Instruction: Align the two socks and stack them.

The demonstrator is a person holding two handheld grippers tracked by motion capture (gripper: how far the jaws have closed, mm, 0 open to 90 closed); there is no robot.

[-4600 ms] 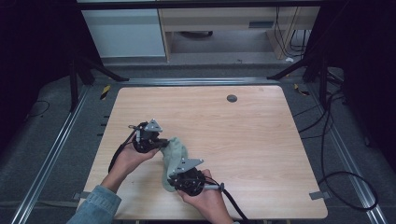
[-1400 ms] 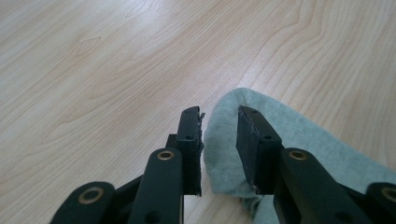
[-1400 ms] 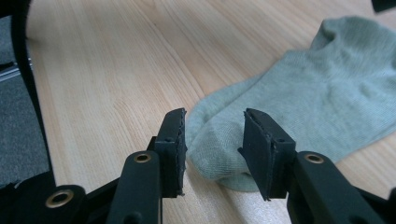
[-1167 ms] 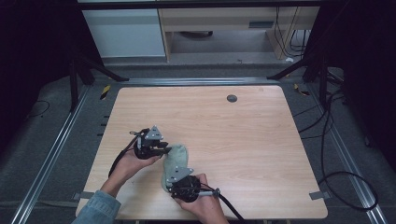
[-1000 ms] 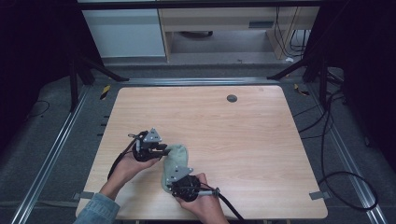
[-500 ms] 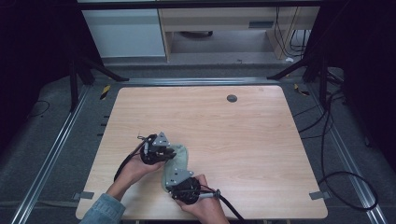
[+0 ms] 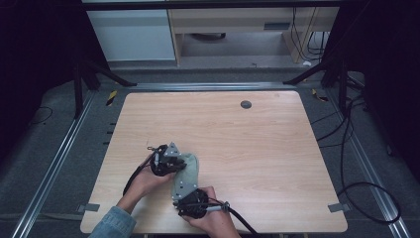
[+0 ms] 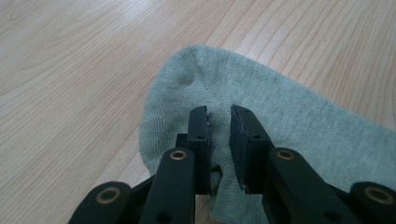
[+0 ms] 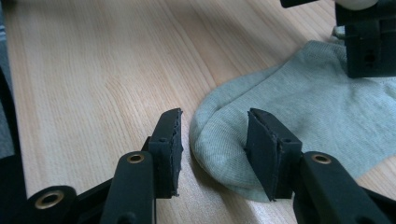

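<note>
A pale green sock [image 7: 187,168] lies flat on the wooden desk [image 7: 257,148] near its front edge, between the two hands. The left claw [image 8: 219,122] is nearly closed, a narrow gap left between its jaws, low over the sock's rounded end. The right claw [image 9: 214,135] has just been opening; its jaws stand apart around the sock's other rounded end, pads off the fabric

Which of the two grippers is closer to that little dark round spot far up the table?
Left. The left gripper sits over the far end of the green sock, a bit nearer the dark round spot. The right gripper is at the sock's near end, by the table's front edge.
</note>
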